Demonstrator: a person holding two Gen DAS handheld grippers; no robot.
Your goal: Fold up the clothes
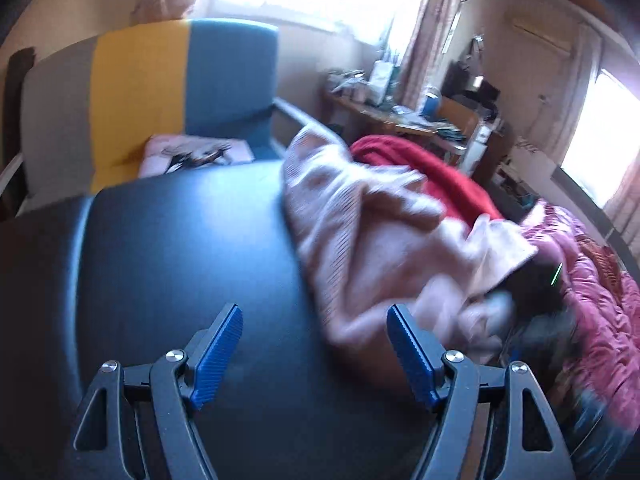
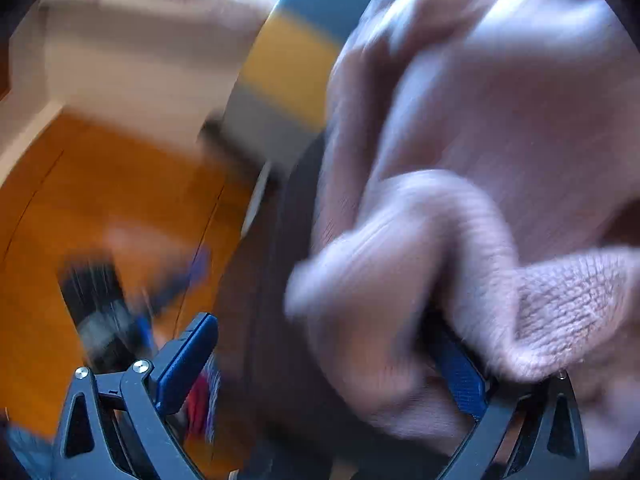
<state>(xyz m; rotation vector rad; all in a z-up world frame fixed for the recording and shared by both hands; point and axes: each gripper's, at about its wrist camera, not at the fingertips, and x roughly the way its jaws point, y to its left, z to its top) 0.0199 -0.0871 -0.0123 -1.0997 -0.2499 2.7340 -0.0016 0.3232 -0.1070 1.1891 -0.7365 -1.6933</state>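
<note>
A crumpled pale pink knit sweater point(image 1: 372, 236) lies on the right part of a dark table point(image 1: 180, 248), and a red garment point(image 1: 424, 168) lies behind it. My left gripper point(image 1: 315, 320) hovers open over the bare table just left of the sweater's near hem, with nothing between its blue pads point(image 1: 218, 356). In the blurred right wrist view, the same pink sweater point(image 2: 500, 128) fills the right side. My right gripper point(image 2: 324, 344) stands with its jaws wide apart, and a fold of the knit drapes over its right finger point(image 2: 460, 376), partly hiding it.
A chair with grey, yellow and blue panels point(image 1: 160, 88) stands behind the table, with a pink cushion point(image 1: 192, 152) on its seat. A cluttered desk point(image 1: 404, 116) sits by the window. A magenta quilt point(image 1: 592, 280) lies at the right. Orange wooden floor point(image 2: 100, 200) shows beside the table.
</note>
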